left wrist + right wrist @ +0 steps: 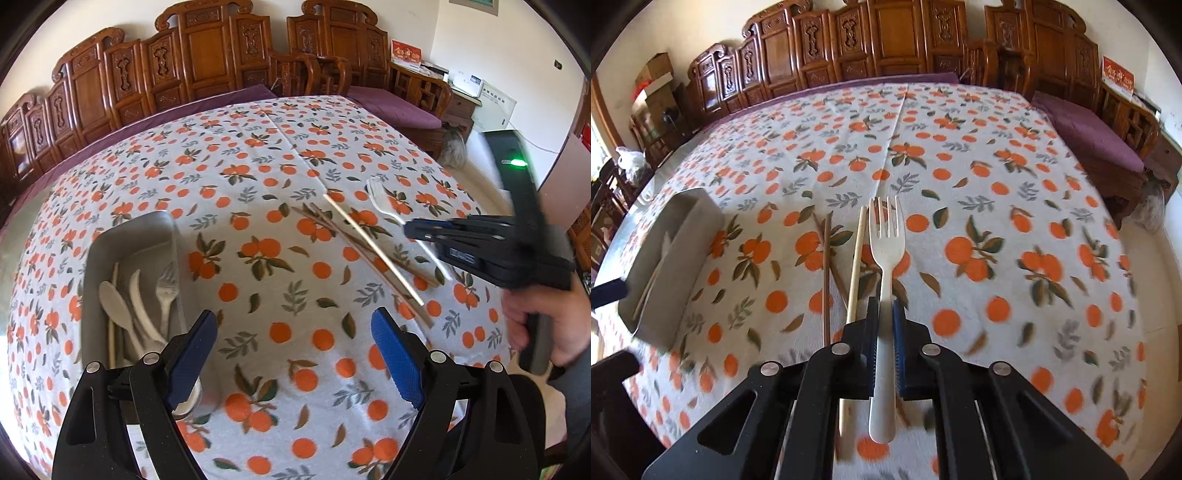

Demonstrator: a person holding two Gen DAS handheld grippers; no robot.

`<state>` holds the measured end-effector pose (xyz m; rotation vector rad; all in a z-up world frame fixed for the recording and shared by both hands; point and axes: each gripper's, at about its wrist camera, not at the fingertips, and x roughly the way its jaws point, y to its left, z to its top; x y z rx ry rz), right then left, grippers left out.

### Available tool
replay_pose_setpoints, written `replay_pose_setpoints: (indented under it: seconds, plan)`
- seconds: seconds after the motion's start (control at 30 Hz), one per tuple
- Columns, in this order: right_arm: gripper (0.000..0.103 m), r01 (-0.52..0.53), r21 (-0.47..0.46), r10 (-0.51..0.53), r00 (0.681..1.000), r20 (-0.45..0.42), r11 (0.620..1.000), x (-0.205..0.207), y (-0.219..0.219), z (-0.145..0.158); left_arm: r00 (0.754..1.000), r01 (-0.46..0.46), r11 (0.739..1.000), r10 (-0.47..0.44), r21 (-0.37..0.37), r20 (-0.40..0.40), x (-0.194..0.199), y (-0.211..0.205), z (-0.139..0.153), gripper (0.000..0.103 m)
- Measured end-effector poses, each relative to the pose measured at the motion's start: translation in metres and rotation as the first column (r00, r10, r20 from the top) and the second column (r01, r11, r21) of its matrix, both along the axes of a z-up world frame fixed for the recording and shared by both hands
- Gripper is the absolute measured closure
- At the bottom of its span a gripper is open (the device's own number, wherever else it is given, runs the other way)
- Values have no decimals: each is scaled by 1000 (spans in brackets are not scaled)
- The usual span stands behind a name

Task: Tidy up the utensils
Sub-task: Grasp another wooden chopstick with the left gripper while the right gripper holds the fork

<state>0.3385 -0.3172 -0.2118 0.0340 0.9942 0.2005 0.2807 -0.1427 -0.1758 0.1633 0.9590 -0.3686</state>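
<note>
My right gripper (885, 317) is shut on the handle of a white plastic fork (884, 258), tines pointing away, just above the orange-print tablecloth. In the left wrist view the same gripper (417, 230) is at the right, over the fork (384, 205). A pale chopstick (857, 254) and brown chopsticks (826, 273) lie left of the fork; they also show in the left wrist view, the pale one (373, 251) and the brown ones (332, 230). My left gripper (293, 354) is open and empty beside a grey tray (127, 236) holding a spoon (116, 306), a fork (166, 295) and other white utensils.
The grey tray (683, 240) sits at the table's left in the right wrist view. Carved wooden chairs (207, 55) and a purple-cushioned bench (1093, 136) ring the table's far and right sides. The tablecloth (280, 166) covers the whole table.
</note>
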Motion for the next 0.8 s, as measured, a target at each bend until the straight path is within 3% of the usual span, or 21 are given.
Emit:
replay_pose_setpoints:
  seconds: [0.33,0.8]
  plan:
    - [94,20,15,-20,999,51,1000,-53,-34,29,1000,-1,1000,2,20,-26,25,-42,-29,21]
    - [94,42,65,-45,998,44,997,-60,-50,27,998,-31,998,35,57,-58,62,-84,-53,21]
